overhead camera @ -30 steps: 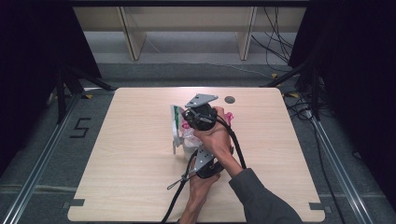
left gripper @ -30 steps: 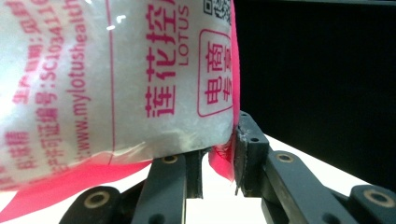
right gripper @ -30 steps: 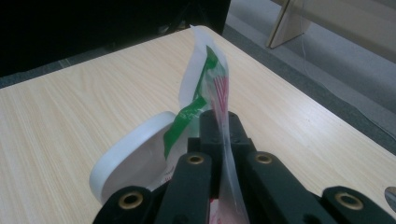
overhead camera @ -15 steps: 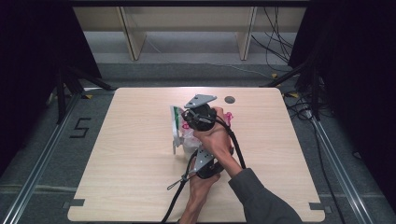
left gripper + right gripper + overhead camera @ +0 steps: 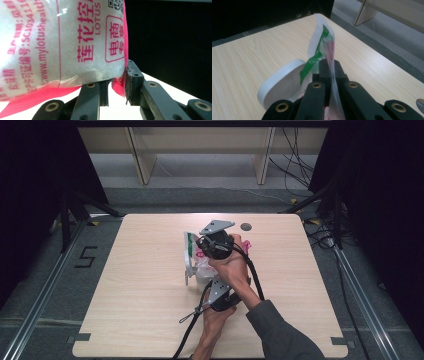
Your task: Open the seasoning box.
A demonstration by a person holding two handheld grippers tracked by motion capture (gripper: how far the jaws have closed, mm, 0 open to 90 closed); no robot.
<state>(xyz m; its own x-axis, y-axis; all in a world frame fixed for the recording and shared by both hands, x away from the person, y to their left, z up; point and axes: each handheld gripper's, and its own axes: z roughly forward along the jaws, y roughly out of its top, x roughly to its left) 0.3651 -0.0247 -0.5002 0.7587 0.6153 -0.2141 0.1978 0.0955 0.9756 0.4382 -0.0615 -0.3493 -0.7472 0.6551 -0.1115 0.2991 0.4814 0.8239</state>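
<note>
Both tongs are clamped on a clear bag of white granules [image 5: 202, 265] held above the middle of the table [image 5: 140, 300]: the right tongs [image 5: 329, 65] are closed flat on its thin upper film, the left tongs [image 5: 117, 87] nearly closed on its pink bottom corner. The film pinched by the right tongs looks slippery and could slide out or tear if the two hands pull apart; the left tongs' corner hold seems slight, so the heavy bag may drop beside the white bowl [image 5: 280, 86] beneath and spill.

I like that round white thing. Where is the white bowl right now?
In the right gripper view the white bowl sits on the wooden table, just left of the gripper's shut jaws and under the green-edged bag they pinch.
</note>
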